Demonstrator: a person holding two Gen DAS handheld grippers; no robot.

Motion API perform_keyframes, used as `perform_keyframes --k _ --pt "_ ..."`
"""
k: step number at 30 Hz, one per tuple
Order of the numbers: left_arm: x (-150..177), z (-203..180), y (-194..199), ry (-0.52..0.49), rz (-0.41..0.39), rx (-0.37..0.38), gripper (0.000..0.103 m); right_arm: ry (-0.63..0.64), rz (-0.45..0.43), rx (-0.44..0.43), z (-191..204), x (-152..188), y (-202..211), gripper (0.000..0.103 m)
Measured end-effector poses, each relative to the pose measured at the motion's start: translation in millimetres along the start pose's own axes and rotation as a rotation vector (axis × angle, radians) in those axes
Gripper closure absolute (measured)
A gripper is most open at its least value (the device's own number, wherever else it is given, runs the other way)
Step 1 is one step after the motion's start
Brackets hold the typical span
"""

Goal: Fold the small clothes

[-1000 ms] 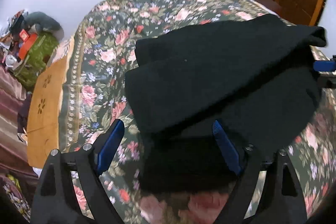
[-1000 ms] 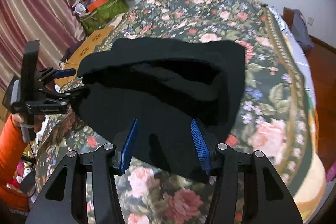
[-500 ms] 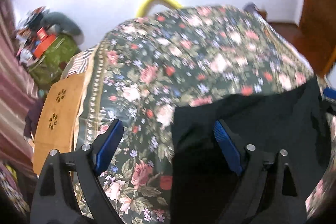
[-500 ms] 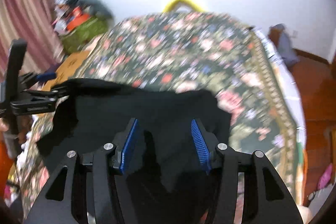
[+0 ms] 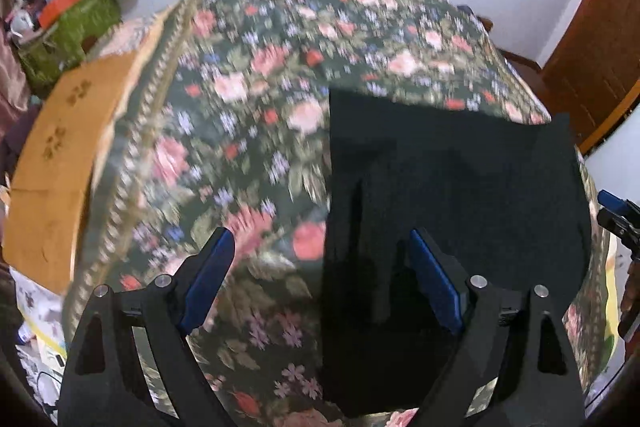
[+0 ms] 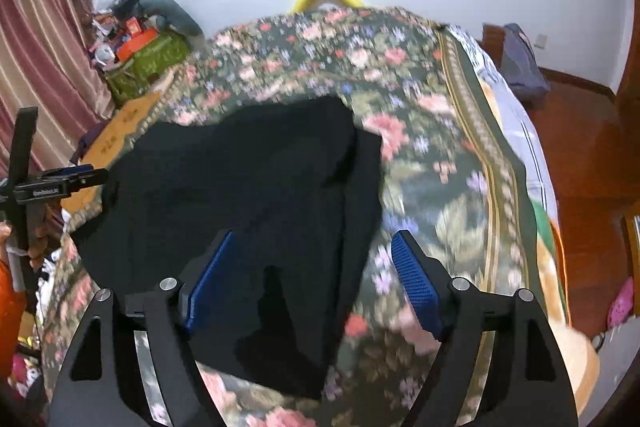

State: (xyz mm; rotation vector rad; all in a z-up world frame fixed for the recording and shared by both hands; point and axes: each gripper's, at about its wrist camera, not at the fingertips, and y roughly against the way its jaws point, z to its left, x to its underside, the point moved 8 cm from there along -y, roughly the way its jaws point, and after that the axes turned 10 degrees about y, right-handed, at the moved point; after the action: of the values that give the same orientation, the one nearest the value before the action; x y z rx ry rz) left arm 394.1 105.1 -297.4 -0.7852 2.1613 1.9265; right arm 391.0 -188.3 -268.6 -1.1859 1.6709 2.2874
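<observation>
On the bed, a black garment lies spread on the flowered bedspread, folded so that one layer lies on another and its edges are quite straight. Both views are a little blurred.

Seen from the left wrist, the left gripper stands over the left edge of the garment with its jaws wide apart. One blue pad is over the bare bedspread and the other over the black cloth. Nothing is pinched between them.

Seen from the right wrist, the right gripper stands over the right edge of the garment. Its jaws have just been opening and now they are apart. The cloth lies under the gap, but the pads do not press on it.

Each gripper shows at the side of the other camera's picture, near the far edge of the garment. A brown cardboard box stands beside the bed, and behind it a green bag is full of things.
</observation>
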Motion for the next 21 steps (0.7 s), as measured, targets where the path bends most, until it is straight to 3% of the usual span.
perform_keyframes --k 5,9,12,13,16,17,18,19,20,21 --pt "16.6 -12.3 -25.6 0.041 0.102 0.083 0.015 -0.064 0.026 -0.031 -7.3 8.4 -19.0 0.026" --pt "10.7 -18.5 -30.8 0.079 0.109 0.149 0.016 -0.08 0.007 -0.048 -7.5 2.8 -26.1 0.026" --pt "3.6 -23.3 -30.6 0.086 0.101 0.203 0.029 -0.07 -0.001 -0.068 0.4 -3.8 -34.0 0.03" --pt "1.2 -25.6 -29.7 0.09 0.1 0.222 0.039 -0.063 -0.002 -0.07 2.7 -4.0 -35.3 0.032" --pt "-4.0 -33.1 -29.5 0.1 0.104 0.259 0.045 -0.042 -0.018 -0.073 13.0 -6.9 -39.9 0.044" --pt "-4.3 -36.0 -30.0 0.101 0.109 0.275 0.053 -0.045 -0.025 -0.072 15.1 -8.3 -40.2 0.046" --pt "-4.8 -37.7 -30.3 0.103 0.112 0.286 0.057 -0.045 -0.029 -0.073 15.9 -9.1 -40.1 0.052" --pt "-4.6 -40.9 -28.2 0.105 0.116 0.311 0.069 -0.042 -0.032 -0.071 16.3 -9.2 -39.0 0.056" --pt "-4.8 -42.4 -26.7 0.103 0.115 0.322 0.08 -0.041 -0.037 -0.062 15.2 -9.2 -37.2 0.067" --pt "-5.2 -43.3 -25.1 0.102 0.111 0.327 0.082 -0.044 -0.04 -0.058 12.9 -8.9 -34.8 0.078"
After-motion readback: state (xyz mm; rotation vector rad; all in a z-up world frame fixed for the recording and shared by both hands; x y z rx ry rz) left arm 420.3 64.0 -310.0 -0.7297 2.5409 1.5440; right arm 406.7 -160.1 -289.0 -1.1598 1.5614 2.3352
